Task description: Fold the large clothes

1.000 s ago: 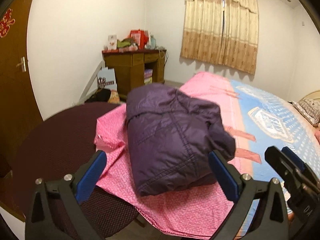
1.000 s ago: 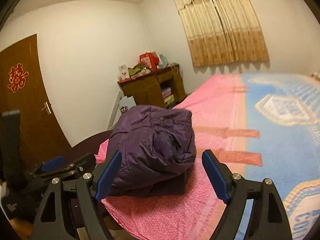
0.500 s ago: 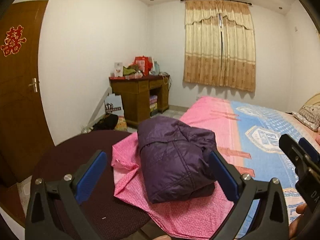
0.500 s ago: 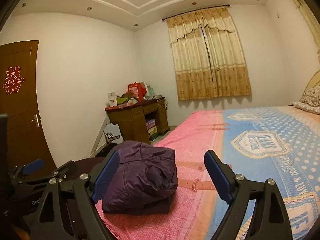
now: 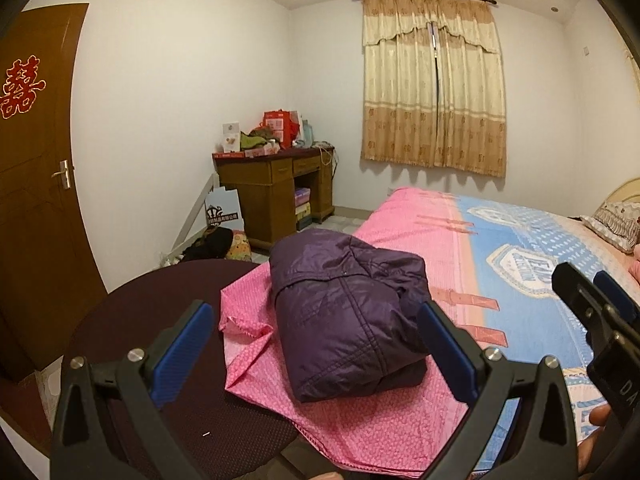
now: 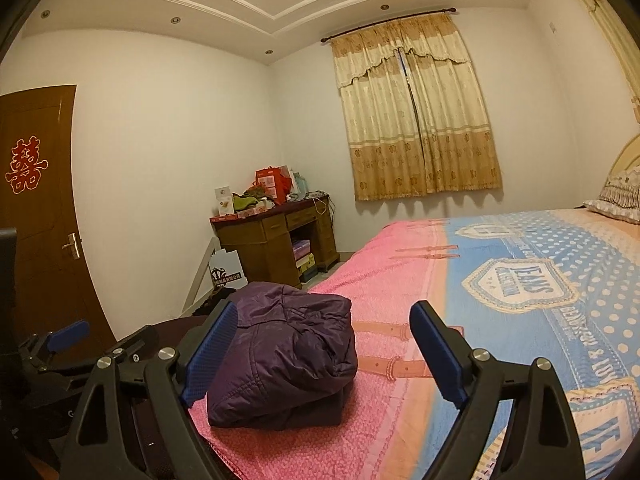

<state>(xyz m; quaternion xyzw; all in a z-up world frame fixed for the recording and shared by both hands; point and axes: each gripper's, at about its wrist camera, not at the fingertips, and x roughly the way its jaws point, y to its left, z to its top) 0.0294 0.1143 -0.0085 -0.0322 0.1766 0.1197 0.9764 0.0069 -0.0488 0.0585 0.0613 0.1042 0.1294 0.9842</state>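
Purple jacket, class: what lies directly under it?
The folded purple jacket rests on the pink sheet at the bed's corner. Anything beneath that sheet is covered.

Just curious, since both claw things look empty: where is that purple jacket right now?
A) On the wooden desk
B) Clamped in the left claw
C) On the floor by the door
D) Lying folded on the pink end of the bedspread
D: the folded purple jacket rests on the pink end of the bedspread, with both the left gripper and right gripper open and clear of it.

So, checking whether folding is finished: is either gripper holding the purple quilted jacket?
No, the purple quilted jacket lies folded on the pink bedspread, free of both open grippers.
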